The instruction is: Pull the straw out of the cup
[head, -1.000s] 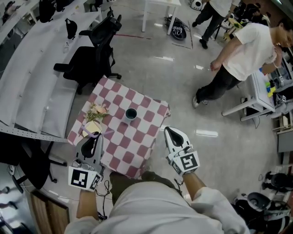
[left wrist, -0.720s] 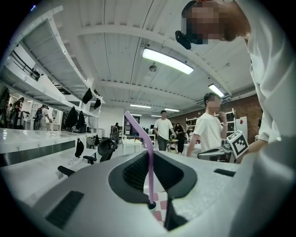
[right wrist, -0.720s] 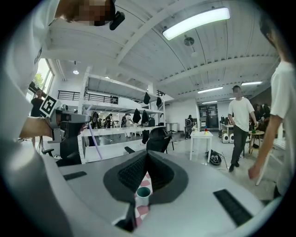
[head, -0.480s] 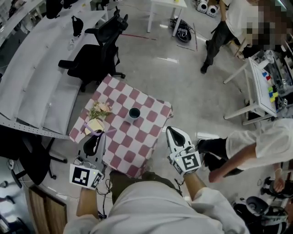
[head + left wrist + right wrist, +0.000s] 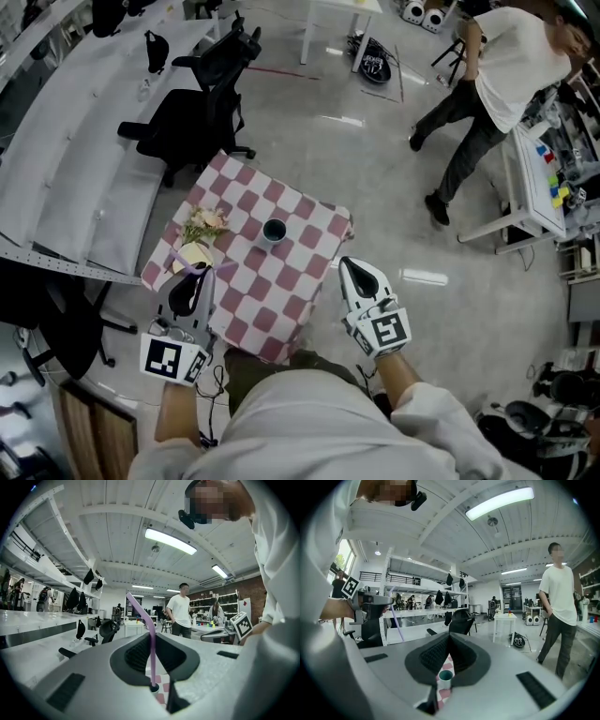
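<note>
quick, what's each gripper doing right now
left gripper: closed on the thin purple plastic straw.
right gripper: closed, nothing between its jaws.

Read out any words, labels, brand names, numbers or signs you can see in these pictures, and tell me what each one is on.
Readable words or numbers: none.
Left marker cube on the left gripper: a black-and-white square pattern, no letters.
Right marker cube on the right gripper: a pattern only.
Coloured items on the far desk: too small to read.
</note>
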Demonstrator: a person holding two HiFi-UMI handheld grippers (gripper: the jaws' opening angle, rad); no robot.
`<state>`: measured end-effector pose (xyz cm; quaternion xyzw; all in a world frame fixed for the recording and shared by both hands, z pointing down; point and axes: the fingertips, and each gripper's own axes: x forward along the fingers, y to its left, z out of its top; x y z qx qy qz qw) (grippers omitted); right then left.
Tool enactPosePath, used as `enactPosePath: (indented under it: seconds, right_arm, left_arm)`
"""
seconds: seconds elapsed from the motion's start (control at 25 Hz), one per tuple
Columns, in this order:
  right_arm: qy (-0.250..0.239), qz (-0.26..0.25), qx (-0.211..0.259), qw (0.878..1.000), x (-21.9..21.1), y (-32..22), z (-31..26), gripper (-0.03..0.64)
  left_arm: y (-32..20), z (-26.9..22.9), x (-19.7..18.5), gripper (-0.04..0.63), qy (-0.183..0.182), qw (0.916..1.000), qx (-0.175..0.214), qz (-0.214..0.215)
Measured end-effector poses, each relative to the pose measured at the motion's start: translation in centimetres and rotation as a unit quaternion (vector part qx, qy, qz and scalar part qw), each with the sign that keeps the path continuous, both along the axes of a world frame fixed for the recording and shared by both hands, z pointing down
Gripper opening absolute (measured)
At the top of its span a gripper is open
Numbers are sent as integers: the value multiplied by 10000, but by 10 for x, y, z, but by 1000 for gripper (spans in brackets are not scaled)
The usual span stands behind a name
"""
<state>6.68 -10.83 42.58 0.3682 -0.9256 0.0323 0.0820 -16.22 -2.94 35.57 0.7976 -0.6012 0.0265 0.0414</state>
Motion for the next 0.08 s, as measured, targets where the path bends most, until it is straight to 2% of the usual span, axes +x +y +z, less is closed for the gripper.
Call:
enactPosePath:
  seconds: [0.08]
  right_arm:
    - [-10, -2, 9, 10000, 1, 0, 1, 3]
  left_arm:
    - [0, 1, 0, 34, -1, 10000, -5, 12]
